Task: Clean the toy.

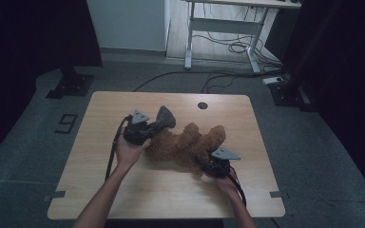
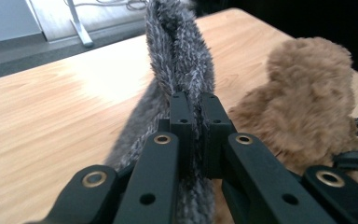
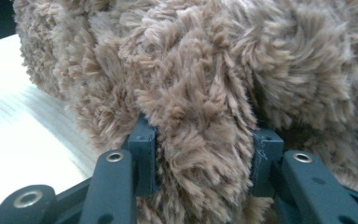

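A brown plush toy point(image 1: 190, 142) lies on the wooden table point(image 1: 123, 185), right of centre. A grey fuzzy piece of fabric point(image 1: 165, 117) rises from its left end. My left gripper point(image 1: 154, 124) is shut on that grey fabric point(image 2: 179, 56), which stands up out of the closed jaws of the left gripper point(image 2: 195, 107), with the brown plush toy point(image 2: 307, 98) to the right. My right gripper point(image 1: 208, 164) is at the toy's near right side. In the right gripper view a thick tuft of the brown plush toy point(image 3: 205, 70) sits squeezed between the jaws of the right gripper point(image 3: 205, 140).
A round cable hole point(image 1: 202, 105) sits near the table's far edge. Beyond the table stand a white desk frame point(image 1: 188, 42), floor cables point(image 1: 228, 76) and black stand bases point(image 1: 71, 85). Bare tabletop runs along the left and front.
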`<state>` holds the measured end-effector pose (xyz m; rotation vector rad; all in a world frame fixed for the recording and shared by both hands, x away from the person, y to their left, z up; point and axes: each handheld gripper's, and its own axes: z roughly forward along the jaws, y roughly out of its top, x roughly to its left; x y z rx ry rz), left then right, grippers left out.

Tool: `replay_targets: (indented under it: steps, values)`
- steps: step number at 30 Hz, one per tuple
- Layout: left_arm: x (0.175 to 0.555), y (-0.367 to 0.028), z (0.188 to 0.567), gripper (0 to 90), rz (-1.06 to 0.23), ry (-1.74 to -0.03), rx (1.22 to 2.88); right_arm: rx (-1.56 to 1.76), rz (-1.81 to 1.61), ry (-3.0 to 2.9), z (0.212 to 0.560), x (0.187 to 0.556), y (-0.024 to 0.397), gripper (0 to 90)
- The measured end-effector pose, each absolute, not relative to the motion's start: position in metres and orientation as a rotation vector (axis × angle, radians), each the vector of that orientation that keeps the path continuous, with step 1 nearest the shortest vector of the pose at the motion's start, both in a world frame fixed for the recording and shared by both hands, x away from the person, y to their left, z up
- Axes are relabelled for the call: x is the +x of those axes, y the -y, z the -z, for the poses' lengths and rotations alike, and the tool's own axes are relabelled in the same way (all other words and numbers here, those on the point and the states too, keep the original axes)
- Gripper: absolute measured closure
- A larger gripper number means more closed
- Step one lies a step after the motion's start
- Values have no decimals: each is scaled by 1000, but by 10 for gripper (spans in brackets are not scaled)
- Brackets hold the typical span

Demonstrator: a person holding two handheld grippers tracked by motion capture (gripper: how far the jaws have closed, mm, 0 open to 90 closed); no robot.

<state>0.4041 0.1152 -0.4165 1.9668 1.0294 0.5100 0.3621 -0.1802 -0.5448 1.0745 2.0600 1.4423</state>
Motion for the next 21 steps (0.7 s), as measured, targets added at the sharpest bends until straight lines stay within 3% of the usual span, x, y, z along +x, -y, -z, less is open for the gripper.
replay_targets:
  steps: [6,13,21]
  values:
    - [412,-105,447,853,-419,-1064,1998,1058,-1449,-2065,544,358,183,503]
    - [396,-120,455,857,-370,-1057,1971,1073,-1527,-2090,534,349,198,381]
    - [376,-135,464,857,-286,-1034,1915,1158,-1668,-1855,477,332,241,285]
